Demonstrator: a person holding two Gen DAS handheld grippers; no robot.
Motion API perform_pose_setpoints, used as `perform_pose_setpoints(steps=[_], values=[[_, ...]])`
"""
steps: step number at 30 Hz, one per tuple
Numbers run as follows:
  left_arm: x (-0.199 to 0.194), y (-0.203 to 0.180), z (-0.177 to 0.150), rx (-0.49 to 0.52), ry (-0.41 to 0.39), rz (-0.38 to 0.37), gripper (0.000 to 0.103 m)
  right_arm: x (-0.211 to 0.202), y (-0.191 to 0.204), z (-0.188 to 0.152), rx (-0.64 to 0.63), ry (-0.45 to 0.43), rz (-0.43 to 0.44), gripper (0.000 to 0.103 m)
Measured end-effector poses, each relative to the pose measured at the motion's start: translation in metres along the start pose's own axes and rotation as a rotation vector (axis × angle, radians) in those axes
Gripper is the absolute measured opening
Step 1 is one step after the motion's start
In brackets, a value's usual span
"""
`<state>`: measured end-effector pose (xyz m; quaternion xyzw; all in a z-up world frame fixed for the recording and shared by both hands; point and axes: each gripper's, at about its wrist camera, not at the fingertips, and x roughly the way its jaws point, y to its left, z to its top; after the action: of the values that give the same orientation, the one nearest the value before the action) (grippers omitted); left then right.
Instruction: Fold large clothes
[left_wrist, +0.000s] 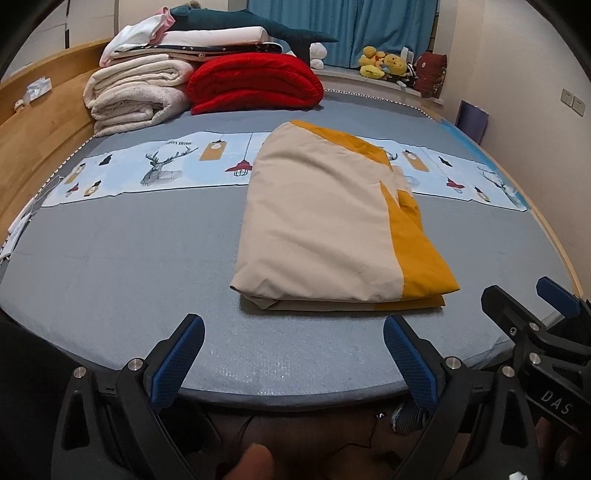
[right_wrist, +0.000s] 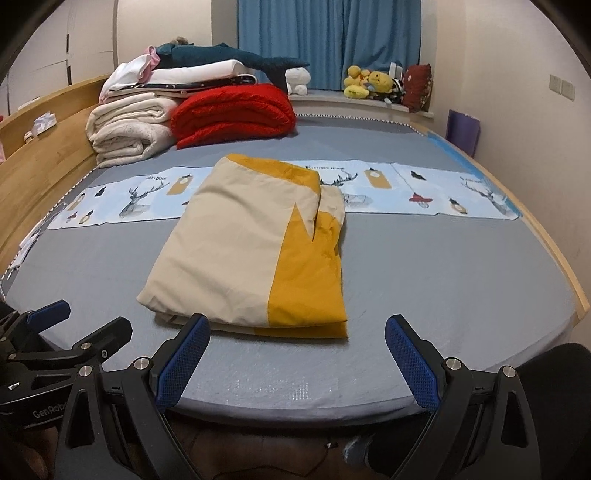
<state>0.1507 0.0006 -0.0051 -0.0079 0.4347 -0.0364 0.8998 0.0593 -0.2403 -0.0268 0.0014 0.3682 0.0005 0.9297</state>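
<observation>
A beige and mustard-yellow cloth (left_wrist: 325, 221) lies folded into a thick rectangle in the middle of the grey bed (left_wrist: 129, 258). It also shows in the right wrist view (right_wrist: 251, 247). My left gripper (left_wrist: 291, 358) is open and empty at the bed's near edge, a little short of the cloth's near edge. My right gripper (right_wrist: 295, 358) is open and empty, just in front of the cloth's near edge. The right gripper also shows at the right of the left wrist view (left_wrist: 524, 302), and the left gripper at the left of the right wrist view (right_wrist: 85, 321).
Folded white blankets (left_wrist: 136, 96) and a red blanket (left_wrist: 255, 81) are stacked at the bed's far left, with a dark plush whale (left_wrist: 236, 22) on top. A printed deer strip (left_wrist: 155, 166) crosses the bed. A wooden bed frame (left_wrist: 40, 125) runs along the left. Plush toys (left_wrist: 384, 62) sit by the blue curtain.
</observation>
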Motion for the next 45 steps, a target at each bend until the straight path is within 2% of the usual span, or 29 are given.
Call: perform_pose_setpoints(steps=[45], values=[[0.0036,0.0089,0.0018,-0.012,0.001,-0.004,0.096,0.0103,0.0046,0.0072,-0.024,-0.016,-0.006,0.096]])
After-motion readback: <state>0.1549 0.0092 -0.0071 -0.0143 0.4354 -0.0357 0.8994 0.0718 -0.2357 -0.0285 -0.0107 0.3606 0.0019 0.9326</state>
